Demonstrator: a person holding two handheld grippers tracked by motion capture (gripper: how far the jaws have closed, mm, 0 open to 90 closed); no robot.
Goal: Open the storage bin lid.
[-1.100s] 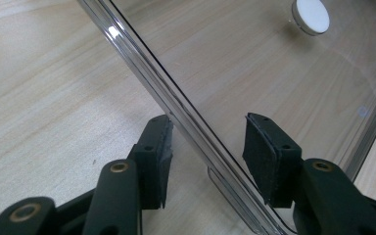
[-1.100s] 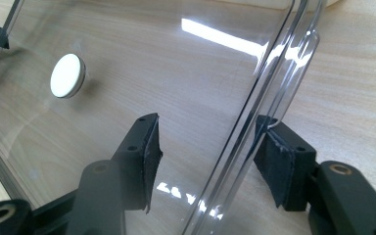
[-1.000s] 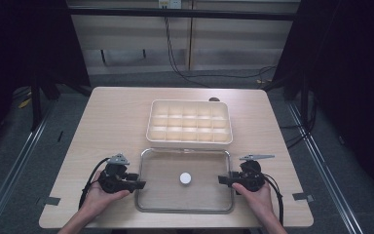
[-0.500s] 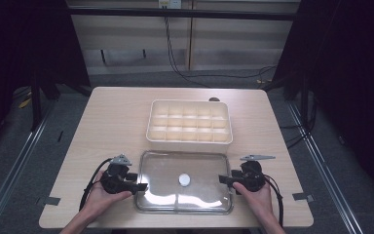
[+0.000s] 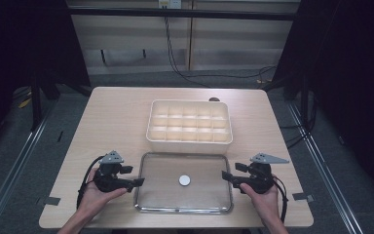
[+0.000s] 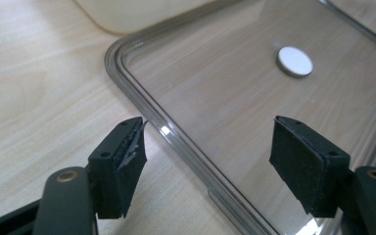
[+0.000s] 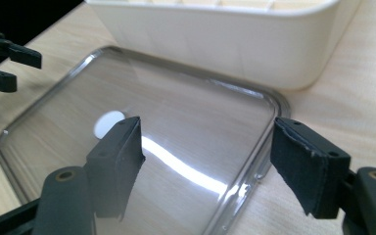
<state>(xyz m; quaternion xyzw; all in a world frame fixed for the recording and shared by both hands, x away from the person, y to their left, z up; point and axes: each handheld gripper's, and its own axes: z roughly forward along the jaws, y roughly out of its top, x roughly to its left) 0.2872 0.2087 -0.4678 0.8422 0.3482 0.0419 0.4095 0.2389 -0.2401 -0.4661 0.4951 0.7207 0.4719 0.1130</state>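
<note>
- My left gripper [image 5: 137,182] sits at the left edge of the clear lid [image 5: 184,199], near the front edge of the table [image 5: 117,117]; its jaws have just been opening and now stand wide.
- In the left gripper view the lid's raised rim [image 6: 186,147] runs up between my two pads [image 6: 127,156] — neither pad presses on it, so nothing is held there.
- My right gripper [image 5: 226,176] faces it from the lid's right edge, jaws also just opened and standing wide apart.
- In the right gripper view the lid's rounded corner [image 7: 269,105] lies between and below the jaws, untouched; my other gripper's black fingertips [image 7: 10,63] show at the far left of that view.
- The clear lid lies flat on the table, in the middle of the front half, its long side parallel to the front edge.
- A small white round disc [image 5: 185,180] sits at the lid's centre; I cannot tell whether it is on top of the lid or under it.
- Just behind the lid stands the cream compartment box [image 5: 190,126], open-topped, its grid of cells showing in the high view — its front wall is close to the lid's back edge.
- Both my hands rest low at the table's front corners, one on each side of the lid.
</note>
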